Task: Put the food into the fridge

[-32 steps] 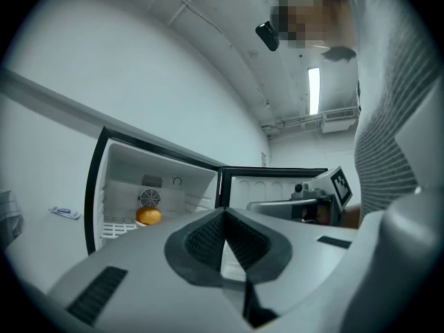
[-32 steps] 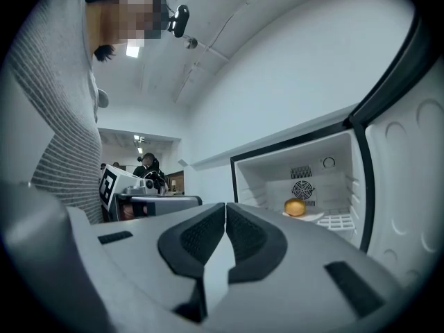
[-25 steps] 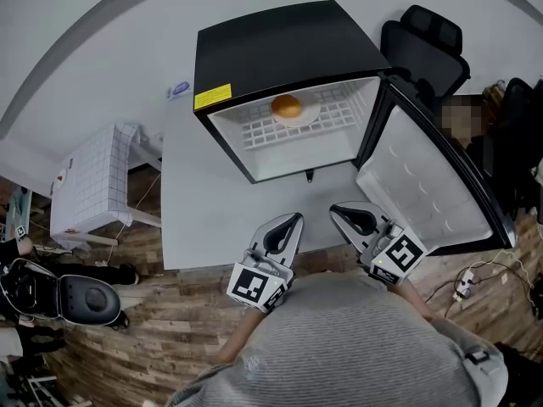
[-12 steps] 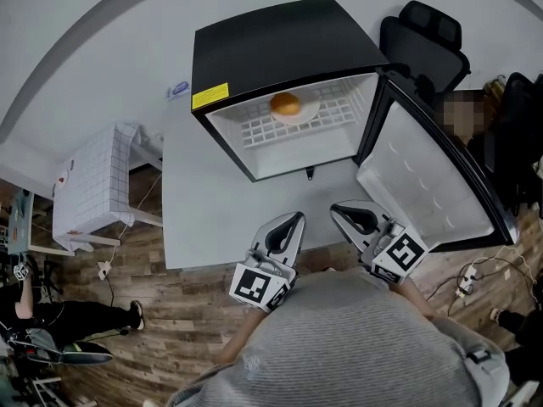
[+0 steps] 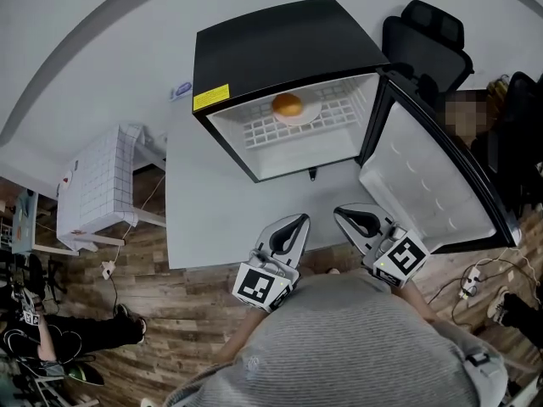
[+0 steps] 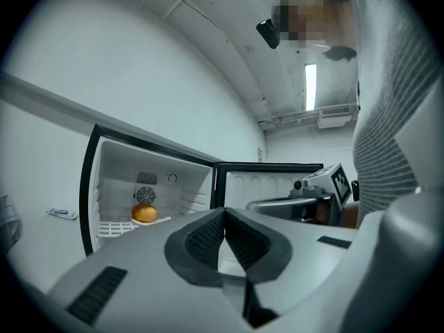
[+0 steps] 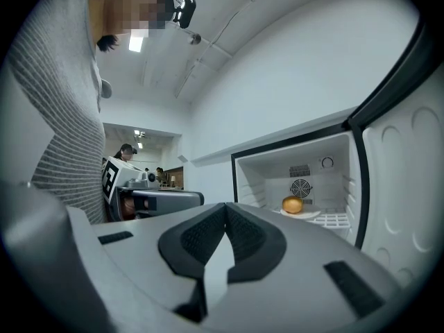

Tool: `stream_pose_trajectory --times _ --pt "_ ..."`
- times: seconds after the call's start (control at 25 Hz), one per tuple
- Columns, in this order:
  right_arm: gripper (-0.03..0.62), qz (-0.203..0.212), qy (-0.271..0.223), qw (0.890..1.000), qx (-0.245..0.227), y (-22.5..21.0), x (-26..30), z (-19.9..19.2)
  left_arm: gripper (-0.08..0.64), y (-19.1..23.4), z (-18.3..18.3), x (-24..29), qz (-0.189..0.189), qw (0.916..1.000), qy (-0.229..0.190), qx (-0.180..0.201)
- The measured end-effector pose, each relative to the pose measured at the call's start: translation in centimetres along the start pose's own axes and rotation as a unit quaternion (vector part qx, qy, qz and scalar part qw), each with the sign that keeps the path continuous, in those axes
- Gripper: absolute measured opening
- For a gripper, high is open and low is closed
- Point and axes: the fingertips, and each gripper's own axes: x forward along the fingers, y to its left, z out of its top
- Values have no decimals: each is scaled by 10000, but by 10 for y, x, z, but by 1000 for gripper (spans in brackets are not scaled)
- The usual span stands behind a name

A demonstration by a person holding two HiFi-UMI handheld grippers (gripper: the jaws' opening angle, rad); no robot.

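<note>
I'm holding my left gripper (image 5: 295, 221) low over the near edge of the white table (image 5: 212, 202), close against my body. Its jaws are pressing together on nothing and its tips are aiming at the fridge (image 5: 280, 45). My right gripper (image 5: 341, 213) is sitting just beside it, level with it, jaws likewise closed and empty, angling slightly inward. The bun (image 5: 287, 104) is resting on a white plate (image 5: 304, 115) on the wire shelf (image 5: 263, 132), deep inside the fridge and well apart from both grippers. It's roundish and sitting flat, and I can't make out any clear long axis. The fridge door (image 5: 428, 185) is standing wide open to the right.
</note>
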Motion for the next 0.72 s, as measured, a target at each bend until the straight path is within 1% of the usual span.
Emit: stream_pose_trajectory --times 0.28,0.4,0.48,0.72 --pt "12 42 -61 10000 25 1 -1 3 11 -3 -1 -1 31 10000 23 46" --pt "12 42 -57 10000 11 1 0 4 11 -3 -1 -3 53 10000 6 0" --pt "12 71 -65 10000 -5 2 3 4 11 -2 -1 -6 90 10000 1 -35" --pt "12 196 -66 9998 -39 6 10 5 11 2 -3 -13 217 9998 41 11"
